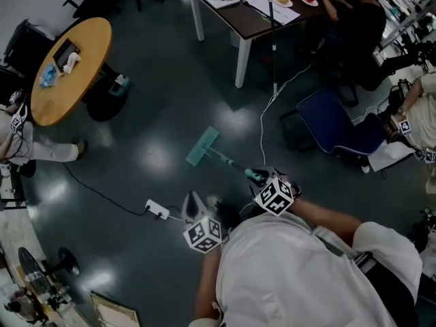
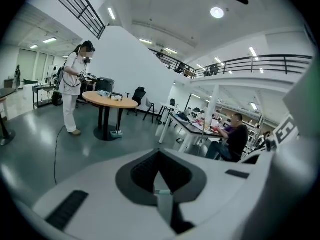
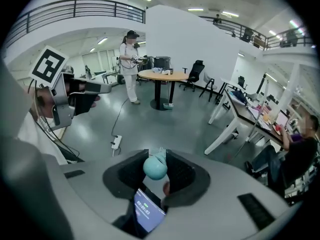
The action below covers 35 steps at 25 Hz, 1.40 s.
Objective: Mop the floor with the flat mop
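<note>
We hold the flat mop (image 1: 202, 146) in the right gripper (image 1: 262, 181) alone. Its jaws are clamped on the teal top of the handle (image 1: 231, 162), and in the right gripper view the handle's rounded end (image 3: 155, 168) sits between the dark pads (image 3: 182, 176). The handle slants down and away from us to the pale green mop head, which lies flat on the dark, glossy floor (image 1: 157, 107), between the round wooden table (image 1: 71, 67) and the blue chair (image 1: 337, 125). The left gripper (image 1: 194, 204) hangs beside the right one, apart from the mop, with its jaws drawn together on nothing. A white power strip (image 1: 157, 210) lies on the floor just to its left.
</note>
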Each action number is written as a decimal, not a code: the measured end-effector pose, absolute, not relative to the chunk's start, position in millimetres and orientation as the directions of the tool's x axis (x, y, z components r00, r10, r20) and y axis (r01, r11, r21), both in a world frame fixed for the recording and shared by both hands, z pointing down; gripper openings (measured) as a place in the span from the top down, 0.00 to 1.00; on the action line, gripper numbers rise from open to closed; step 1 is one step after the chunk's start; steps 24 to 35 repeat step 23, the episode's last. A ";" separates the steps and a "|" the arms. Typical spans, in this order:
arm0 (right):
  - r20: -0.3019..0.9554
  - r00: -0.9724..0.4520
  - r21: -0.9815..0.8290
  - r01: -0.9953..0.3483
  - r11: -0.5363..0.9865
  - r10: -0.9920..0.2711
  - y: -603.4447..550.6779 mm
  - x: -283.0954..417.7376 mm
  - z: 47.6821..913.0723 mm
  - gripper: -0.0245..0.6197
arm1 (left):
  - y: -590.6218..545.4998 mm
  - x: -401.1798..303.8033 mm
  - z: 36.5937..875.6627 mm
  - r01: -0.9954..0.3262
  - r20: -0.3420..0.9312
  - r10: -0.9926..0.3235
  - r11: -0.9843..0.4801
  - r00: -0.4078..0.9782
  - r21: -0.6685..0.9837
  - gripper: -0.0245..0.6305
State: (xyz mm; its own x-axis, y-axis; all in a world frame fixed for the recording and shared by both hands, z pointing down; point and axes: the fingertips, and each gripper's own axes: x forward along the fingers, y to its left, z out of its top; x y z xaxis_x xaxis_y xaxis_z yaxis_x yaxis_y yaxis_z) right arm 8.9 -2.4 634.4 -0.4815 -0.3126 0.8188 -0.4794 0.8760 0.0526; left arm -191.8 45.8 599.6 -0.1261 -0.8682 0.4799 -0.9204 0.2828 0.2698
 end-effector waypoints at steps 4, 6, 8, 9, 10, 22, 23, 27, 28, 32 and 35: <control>0.794 -0.508 0.059 -0.483 0.874 -0.334 -12.0 -2.2 628.2 0.79 | 43.5 -188.0 595.2 -0.925 0.469 -0.875 0.270 -0.121 0.266 0.96; 0.790 -0.513 0.057 -0.482 0.874 -0.335 -12.9 -3.9 627.6 0.79 | 46.7 -187.6 595.8 -0.926 0.469 -0.875 0.271 -0.123 0.264 0.96; 0.788 -0.516 0.057 -0.481 0.875 -0.336 -13.5 -4.2 627.1 0.79 | 47.5 -188.6 595.8 -0.924 0.465 -0.876 0.275 -0.127 0.265 0.96; 0.787 -0.518 0.057 -0.481 0.875 -0.336 -13.3 -5.1 626.8 0.79 | 47.2 -190.1 595.3 -0.923 0.463 -0.877 0.278 -0.130 0.266 0.96; 0.786 -0.520 0.057 -0.479 0.876 -0.335 -12.9 -6.5 626.4 0.79 | 46.6 -191.9 594.6 -0.922 0.462 -0.877 0.281 -0.133 0.266 0.96; 0.791 -0.525 0.044 -0.463 0.885 -0.314 -0.5 -10.0 626.4 0.79 | 48.7 -192.1 594.8 -0.917 0.471 -0.872 0.288 -0.131 0.277 0.96; 0.793 -0.524 0.041 -0.463 0.885 -0.311 1.5 -9.7 627.1 0.79 | 50.1 -191.7 595.3 -0.917 0.473 -0.871 0.287 -0.130 0.277 0.96; 0.793 -0.524 0.041 -0.463 0.885 -0.311 1.5 -9.7 627.1 0.79 | 50.1 -191.7 595.3 -0.917 0.473 -0.871 0.287 -0.130 0.277 0.96; 0.793 -0.524 0.041 -0.463 0.885 -0.311 1.5 -9.7 627.1 0.79 | 50.1 -191.7 595.3 -0.917 0.473 -0.871 0.287 -0.130 0.277 0.96; 0.793 -0.524 0.041 -0.463 0.885 -0.311 1.5 -9.7 627.1 0.79 | 50.1 -191.7 595.3 -0.917 0.473 -0.871 0.287 -0.130 0.277 0.96; 0.793 -0.524 0.041 -0.463 0.885 -0.311 1.5 -9.7 627.1 0.79 | 50.1 -191.7 595.3 -0.917 0.473 -0.871 0.287 -0.130 0.277 0.96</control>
